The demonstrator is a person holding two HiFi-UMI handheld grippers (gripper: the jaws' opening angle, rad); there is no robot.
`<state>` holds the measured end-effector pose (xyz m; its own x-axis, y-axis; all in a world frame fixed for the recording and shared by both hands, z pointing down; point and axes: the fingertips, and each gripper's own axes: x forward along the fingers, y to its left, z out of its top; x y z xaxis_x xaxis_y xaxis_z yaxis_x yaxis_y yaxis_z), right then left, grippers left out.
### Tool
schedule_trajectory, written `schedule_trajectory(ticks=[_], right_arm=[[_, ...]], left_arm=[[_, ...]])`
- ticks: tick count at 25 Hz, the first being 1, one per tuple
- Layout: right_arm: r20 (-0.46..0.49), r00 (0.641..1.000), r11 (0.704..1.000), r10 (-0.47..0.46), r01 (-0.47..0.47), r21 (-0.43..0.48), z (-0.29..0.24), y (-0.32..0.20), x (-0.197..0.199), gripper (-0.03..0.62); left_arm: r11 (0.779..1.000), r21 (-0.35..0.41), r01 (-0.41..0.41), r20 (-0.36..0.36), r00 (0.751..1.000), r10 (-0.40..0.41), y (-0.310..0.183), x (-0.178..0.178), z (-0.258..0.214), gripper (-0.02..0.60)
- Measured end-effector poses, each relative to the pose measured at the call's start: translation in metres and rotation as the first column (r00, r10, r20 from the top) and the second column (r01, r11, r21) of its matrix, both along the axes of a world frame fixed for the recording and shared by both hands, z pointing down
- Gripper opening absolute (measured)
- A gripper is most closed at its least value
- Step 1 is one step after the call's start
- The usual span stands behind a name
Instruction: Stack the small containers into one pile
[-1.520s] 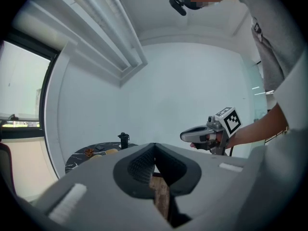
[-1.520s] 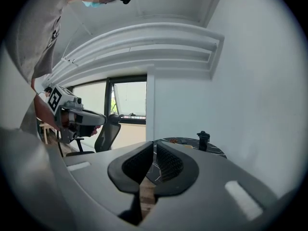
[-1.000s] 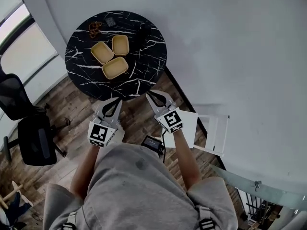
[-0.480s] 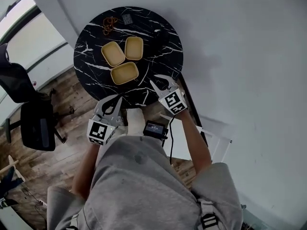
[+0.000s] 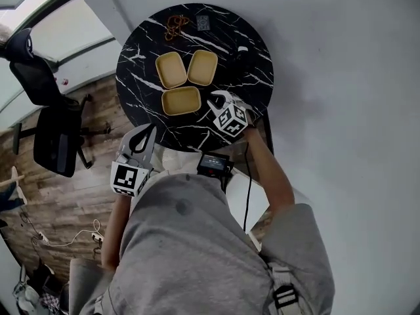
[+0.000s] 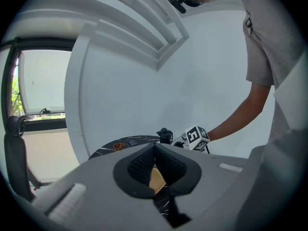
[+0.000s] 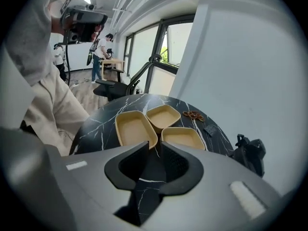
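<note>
Three small tan containers lie side by side on the round black marble table (image 5: 141, 38): one at far left (image 5: 170, 69), one at far right (image 5: 203, 67), one nearest me (image 5: 181, 100). My right gripper (image 5: 222, 99) hovers over the table just right of the near container, its jaws opening and nothing between them. In the right gripper view the containers (image 7: 135, 129) (image 7: 163, 116) (image 7: 183, 137) sit just beyond its jaws (image 7: 154, 153). My left gripper (image 5: 146, 135) is shut and empty at the table's near edge; in its own view (image 6: 155, 160) a tan sliver shows past the jaws.
At the table's far side lie a brown looped item (image 5: 174, 23), a small dark card (image 5: 203, 22) and a black object (image 5: 243, 51). A black office chair (image 5: 49, 123) stands on the wooden floor to the left. A white wall closes the right side. People stand far off (image 7: 98, 54).
My right gripper has moved forward from the floor side onto the table beside the near container, and its jaws have widened. The left gripper stays shut near the table's edge.
</note>
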<state>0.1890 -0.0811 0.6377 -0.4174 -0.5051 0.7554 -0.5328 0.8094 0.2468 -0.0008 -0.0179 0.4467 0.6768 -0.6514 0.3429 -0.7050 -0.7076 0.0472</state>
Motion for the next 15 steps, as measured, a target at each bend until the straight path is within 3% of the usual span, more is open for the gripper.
schedule_trajectory(ticks=[5, 15], right_arm=[[-0.068, 0.997, 0.999, -0.033, 0.031, -0.028, 0.038, -0.029, 0.005, 0.114], [-0.169, 0.981, 0.992, -0.096, 0.079, -0.1, 0.097, -0.066, -0.014, 0.115]], left_arm=[[0.997, -0.017, 0.07, 0.032, 0.997, -0.07, -0.007, -0.009, 0.009, 0.0], [0.994, -0.021, 0.107, 0.025, 0.994, -0.106, -0.022, -0.02, 0.024, 0.0]])
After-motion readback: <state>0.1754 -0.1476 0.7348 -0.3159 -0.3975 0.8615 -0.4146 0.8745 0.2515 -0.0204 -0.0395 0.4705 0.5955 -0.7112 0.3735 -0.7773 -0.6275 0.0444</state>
